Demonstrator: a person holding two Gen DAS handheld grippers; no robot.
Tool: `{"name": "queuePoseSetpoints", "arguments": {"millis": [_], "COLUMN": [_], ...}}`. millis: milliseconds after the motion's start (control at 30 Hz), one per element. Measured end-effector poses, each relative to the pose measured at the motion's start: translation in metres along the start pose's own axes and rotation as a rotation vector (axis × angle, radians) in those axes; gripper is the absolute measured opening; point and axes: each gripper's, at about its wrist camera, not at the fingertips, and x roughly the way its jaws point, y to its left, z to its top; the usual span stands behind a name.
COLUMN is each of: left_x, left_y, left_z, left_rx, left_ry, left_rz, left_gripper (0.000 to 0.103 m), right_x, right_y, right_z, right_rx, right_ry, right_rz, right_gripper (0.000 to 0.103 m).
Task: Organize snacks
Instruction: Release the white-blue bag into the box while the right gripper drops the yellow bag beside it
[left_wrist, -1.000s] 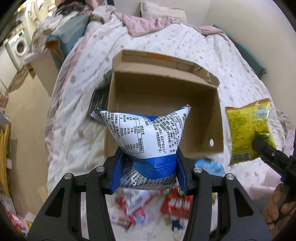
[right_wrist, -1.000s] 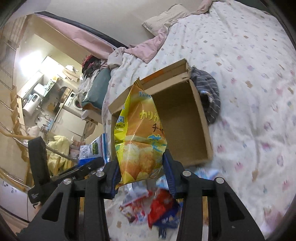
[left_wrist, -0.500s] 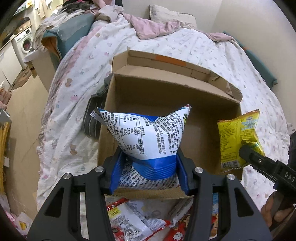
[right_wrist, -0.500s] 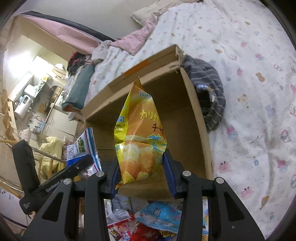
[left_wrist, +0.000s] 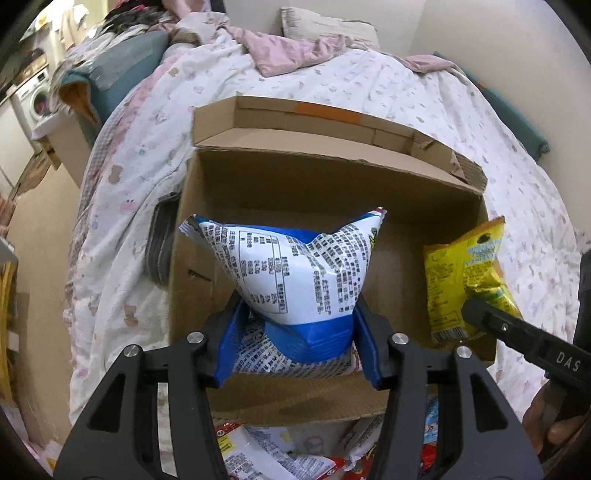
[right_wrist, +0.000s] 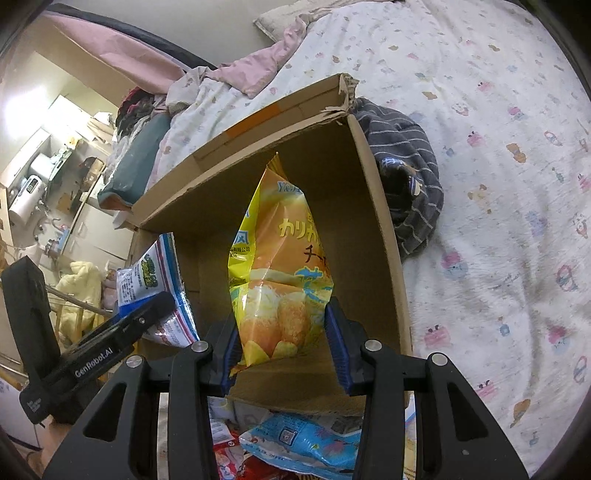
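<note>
both hand-held grippers, clenched on a white bag and yellow bag, moved over the cardboard box.

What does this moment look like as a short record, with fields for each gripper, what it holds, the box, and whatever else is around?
left gripper: shut on white and blue snack bag, held over the box opening
right gripper: shut on yellow snack bag, also over the opening
cardboard box: open, on the bed; no snack visible on its floor
loose snacks: piled below the box's near wall
striped cloth: lying against the box's side
bed: white patterned cover
</note>
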Motion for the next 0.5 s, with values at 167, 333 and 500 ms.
{"name": "queuePoseSetpoints", "arguments": {"millis": [167, 333, 500], "left_x": [0.0003, -0.0038, -0.0076], "left_y": [-0.0099, -0.0082, -0.0039], "left_z": [-0.0001, -0.0014, -0.0018], "left_rx": [0.035, 0.028, 0.01], "left_ry": [0.006, -0.015, -0.018], "left_rz": [0.004, -0.003, -0.01], "left_gripper": [0.065, 0.088, 0.088], "right_x": [0.0035, 0.0044, 0.006], "right_y": [0.0012, 0.0023, 0.0052], "right_z": [0.0032, 0.0052, 0.007], "right_rx": [-0.012, -0.018, -0.033], "right_ry": [0.004, 0.0, 0.009], "right_rz": [-0.009, -0.006, 0.021], "right_gripper": [0.046, 0.046, 0.052]}}
